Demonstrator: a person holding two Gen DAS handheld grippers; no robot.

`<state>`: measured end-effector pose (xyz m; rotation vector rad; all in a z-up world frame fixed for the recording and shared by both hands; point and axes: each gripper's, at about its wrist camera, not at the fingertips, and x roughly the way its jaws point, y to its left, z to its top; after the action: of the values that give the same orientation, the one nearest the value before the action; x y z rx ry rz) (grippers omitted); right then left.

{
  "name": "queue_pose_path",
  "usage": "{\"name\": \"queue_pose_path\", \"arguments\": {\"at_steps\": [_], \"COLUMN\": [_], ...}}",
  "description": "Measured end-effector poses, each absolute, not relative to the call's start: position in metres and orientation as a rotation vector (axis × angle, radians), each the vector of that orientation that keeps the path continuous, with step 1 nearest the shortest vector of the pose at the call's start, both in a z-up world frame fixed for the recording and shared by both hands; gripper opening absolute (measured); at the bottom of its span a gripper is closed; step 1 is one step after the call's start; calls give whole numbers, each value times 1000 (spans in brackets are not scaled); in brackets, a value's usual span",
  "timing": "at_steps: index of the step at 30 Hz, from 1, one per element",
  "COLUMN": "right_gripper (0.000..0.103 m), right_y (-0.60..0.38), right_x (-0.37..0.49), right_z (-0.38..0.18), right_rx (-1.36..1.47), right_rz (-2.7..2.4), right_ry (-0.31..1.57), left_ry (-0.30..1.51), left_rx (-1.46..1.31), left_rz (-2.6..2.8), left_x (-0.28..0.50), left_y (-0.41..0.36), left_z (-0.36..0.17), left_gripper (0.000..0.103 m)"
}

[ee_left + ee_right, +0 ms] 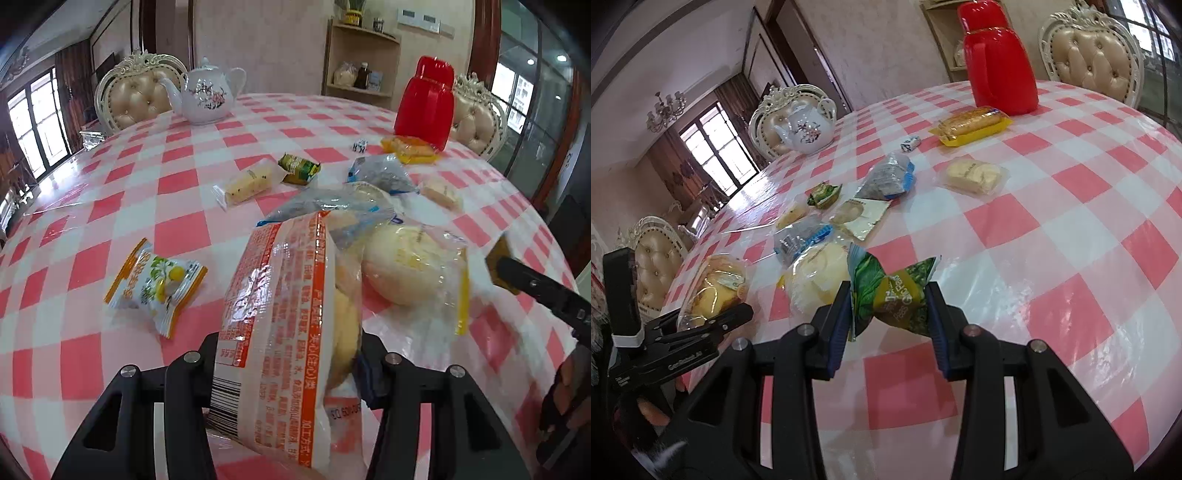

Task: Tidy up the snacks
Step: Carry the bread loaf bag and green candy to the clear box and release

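Two snacks were in hand and about ten more lay loose on the checked oilcloth, so the sorting looked barely begun. The left gripper (286,363) was clamped on a crinkly clear cake bag (284,314) with orange print, soft sponge showing inside. The right gripper (888,315) pinched a glossy green pea packet (892,297) by its sides. Both were held well in front of the smooth red thermos (999,59); near its base lay a yellow foil biscuit pack (973,123).

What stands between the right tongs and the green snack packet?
Nothing visible: the right tongs are already closed on the green snack packet, their pads pressing on both its sides above the tablecloth.
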<state>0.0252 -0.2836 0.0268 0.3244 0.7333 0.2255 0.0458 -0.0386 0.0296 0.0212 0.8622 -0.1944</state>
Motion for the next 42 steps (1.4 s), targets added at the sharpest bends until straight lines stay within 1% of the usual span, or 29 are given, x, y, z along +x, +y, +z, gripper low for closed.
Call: {"name": "queue_pose_path", "arguments": {"at_steps": [5, 11, 26, 32, 42], "right_gripper": [43, 43, 43, 43, 43], "right_y": [-279, -257, -171, -121, -14], "right_x": [18, -9, -55, -73, -114], "right_z": [29, 39, 41, 44, 46], "right_rx": [325, 289, 244, 215, 115], "right_rz": [243, 276, 455, 562, 791], "right_ry": [720, 675, 671, 679, 693], "left_ry": [813, 768, 697, 680, 655], "left_rx": [-37, -123, -164, -160, -205], "left_rz": [-185, -164, -31, 31, 208], "left_x": [28, 4, -74, -110, -185], "left_y": [-23, 2, 58, 89, 177], "left_z": [40, 47, 51, 55, 58], "left_gripper": [53, 53, 53, 53, 53]}}
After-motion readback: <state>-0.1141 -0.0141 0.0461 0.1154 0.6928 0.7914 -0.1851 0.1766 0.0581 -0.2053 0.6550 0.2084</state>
